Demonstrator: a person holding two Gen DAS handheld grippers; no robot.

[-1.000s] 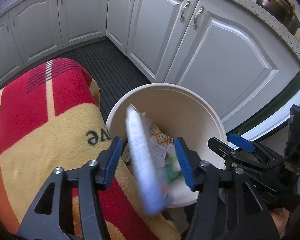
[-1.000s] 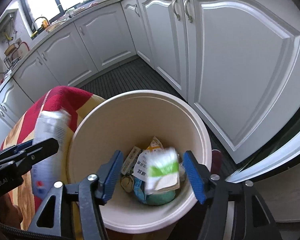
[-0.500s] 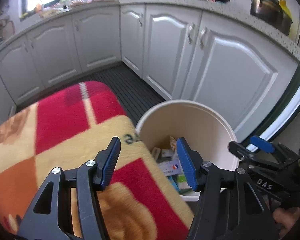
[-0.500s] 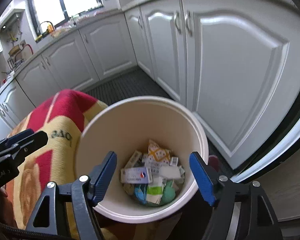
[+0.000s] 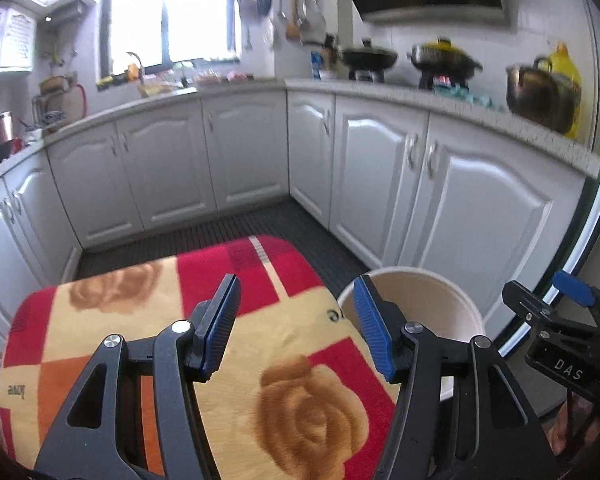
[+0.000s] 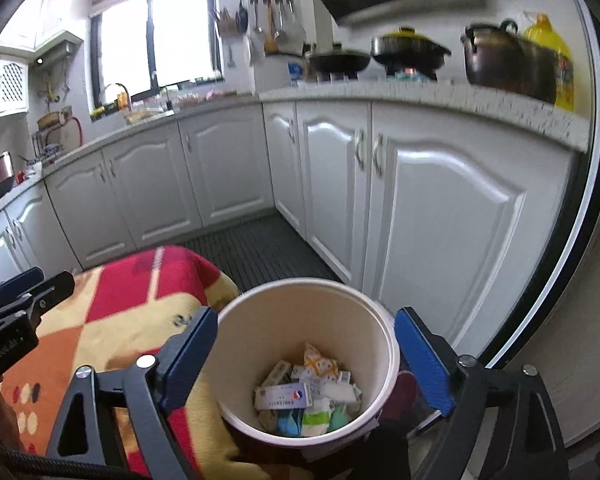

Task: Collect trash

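A: In the left wrist view, where does the bin sit?

B: The cream bin [image 5: 456, 312] stands upright on the dark ribbed floor [image 5: 260, 220], mouth up, just beside the right edge of the blanket-covered desk [image 5: 148, 320], a soft fleece in red, yellow and orange with brown roses. It lies ahead and right of the left hand-held gripper [image 5: 296, 326], whose jaws stand apart with nothing between the blue ribbed pads and have just been opening a little. The right hand-held gripper [image 5: 548, 304] shows at the right edge.

A: And from the right wrist?

B: The bin's [image 6: 384, 320] round rim sits between the blue pads of the right hand-held gripper [image 6: 304, 360], below them and untouched; its jaws are released wide, having just been opening, and hold nothing. The trash [image 6: 306, 396], crumpled packets and small printed boxes, lies jumbled on the bin's bottom, pointing no common way. White panelled cabinets [image 6: 440, 208] stand behind.
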